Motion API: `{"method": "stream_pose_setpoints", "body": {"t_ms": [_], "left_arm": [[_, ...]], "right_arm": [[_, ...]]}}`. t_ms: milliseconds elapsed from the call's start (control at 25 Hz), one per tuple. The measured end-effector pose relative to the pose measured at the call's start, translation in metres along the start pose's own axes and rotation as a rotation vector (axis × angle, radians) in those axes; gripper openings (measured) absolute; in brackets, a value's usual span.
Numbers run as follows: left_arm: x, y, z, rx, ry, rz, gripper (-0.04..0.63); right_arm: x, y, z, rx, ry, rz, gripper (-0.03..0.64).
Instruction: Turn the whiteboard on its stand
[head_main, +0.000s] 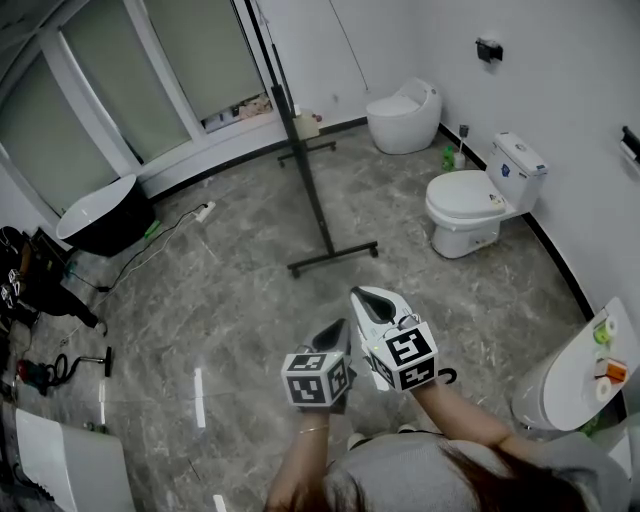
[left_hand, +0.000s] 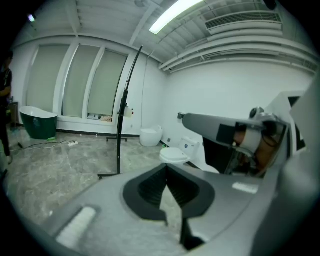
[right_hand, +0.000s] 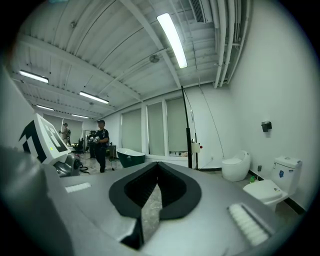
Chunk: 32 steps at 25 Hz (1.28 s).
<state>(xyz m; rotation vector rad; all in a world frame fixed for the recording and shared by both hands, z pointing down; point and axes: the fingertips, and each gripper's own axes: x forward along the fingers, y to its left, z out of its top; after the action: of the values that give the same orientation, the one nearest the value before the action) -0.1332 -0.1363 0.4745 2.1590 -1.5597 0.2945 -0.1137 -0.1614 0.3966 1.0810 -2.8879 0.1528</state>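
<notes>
The whiteboard (head_main: 268, 60) stands edge-on to me, a thin dark line rising from its black stand (head_main: 332, 257) on the grey floor. In the left gripper view the whiteboard (left_hand: 126, 90) is left of centre, and in the right gripper view the whiteboard (right_hand: 187, 125) is just right of centre. My left gripper (head_main: 340, 326) and right gripper (head_main: 362, 294) are held side by side low in the head view, well short of the stand. The left gripper (left_hand: 166, 167) and the right gripper (right_hand: 157, 165) are both shut with nothing between the jaws.
A white toilet (head_main: 470, 205) and a round toilet (head_main: 404, 115) stand along the right wall. A black bathtub (head_main: 100, 215) and a cable (head_main: 170, 230) lie at the left by the windows. A white basin (head_main: 575, 375) is at my right. A person (right_hand: 101, 145) stands far off.
</notes>
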Motion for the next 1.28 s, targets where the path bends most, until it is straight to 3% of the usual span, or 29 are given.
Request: {"method": "stream_pose_setpoints", "body": {"t_ms": [680,1280], "left_arm": [[0.042,0.003,0.017,-0.052,-0.044,0.048,0.002],[0.148,0.143,0.120,0.003,-0.049,-0.032,0.002]], "right_arm": [[0.026,-0.033,0.000,-0.014,-0.001,0.091,0.005],[0.207,-0.082,0.028,-0.041,-0.032,0.022,0.005]]}}
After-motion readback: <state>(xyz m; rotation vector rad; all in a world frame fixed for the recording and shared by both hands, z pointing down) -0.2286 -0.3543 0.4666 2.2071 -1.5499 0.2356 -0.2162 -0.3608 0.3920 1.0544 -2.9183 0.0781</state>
